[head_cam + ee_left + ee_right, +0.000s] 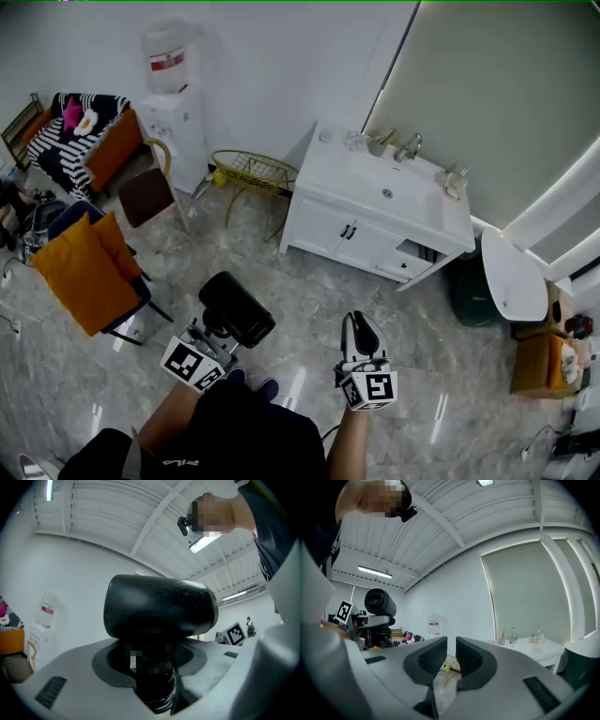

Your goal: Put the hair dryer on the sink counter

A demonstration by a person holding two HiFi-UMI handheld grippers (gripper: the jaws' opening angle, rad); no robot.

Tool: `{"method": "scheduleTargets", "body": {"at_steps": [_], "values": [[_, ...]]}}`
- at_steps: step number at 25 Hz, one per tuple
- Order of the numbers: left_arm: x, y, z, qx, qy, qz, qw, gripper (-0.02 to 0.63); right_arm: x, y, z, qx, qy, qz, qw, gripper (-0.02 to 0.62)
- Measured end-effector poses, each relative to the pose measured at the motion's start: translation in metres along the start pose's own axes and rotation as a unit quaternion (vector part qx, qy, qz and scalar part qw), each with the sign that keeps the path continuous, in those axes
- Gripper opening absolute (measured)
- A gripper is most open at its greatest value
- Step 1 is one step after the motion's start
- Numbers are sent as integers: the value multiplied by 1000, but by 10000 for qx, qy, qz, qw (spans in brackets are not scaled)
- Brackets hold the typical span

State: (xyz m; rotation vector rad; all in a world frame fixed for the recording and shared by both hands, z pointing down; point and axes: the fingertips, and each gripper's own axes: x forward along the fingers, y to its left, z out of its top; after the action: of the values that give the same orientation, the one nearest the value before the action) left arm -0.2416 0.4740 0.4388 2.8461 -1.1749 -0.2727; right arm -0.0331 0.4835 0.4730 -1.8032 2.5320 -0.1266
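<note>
Black shirt [246,433]; grey left gripper [225,325] and right gripper [361,325] bear marker cubes [192,364].

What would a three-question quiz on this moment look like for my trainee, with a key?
1. True or false: the hair dryer already lies on the sink counter.
2. Which holds it? A) left tongs B) right tongs C) neither.
3. What stands between the water dispenser and the sink cabinet?
Key: 1 false; 2 A; 3 the yellow wire stand.
</note>
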Motion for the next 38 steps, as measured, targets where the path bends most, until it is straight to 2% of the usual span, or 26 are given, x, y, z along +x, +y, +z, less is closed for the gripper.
{"method": "scheduleTargets", "body": {"at_steps": [4, 9, 17, 27, 31, 38], "values": [[-1, -4, -2, 48, -4, 99, 9999, 224, -8, -5, -8, 28, 9, 85, 10000, 69], [1, -8, -3, 134, 19, 125, 9998, 224, -15, -17, -12, 57, 1, -78, 10000, 69], [28, -1, -5, 184, -109, 77, 9997, 224, -4, -40, -24, 62, 29, -103, 9999, 69], [76, 44, -25, 83, -77, 84, 9999, 224, 54, -66, -23, -96, 105, -146, 9998, 69], [94, 64, -28, 127, -96, 138, 9998, 224, 84, -74, -28, -15, 106, -13, 9999, 69], [133, 104, -32, 74, -92, 248, 9996, 224, 140, -103, -33, -1, 212, -14, 9998, 69]]}}
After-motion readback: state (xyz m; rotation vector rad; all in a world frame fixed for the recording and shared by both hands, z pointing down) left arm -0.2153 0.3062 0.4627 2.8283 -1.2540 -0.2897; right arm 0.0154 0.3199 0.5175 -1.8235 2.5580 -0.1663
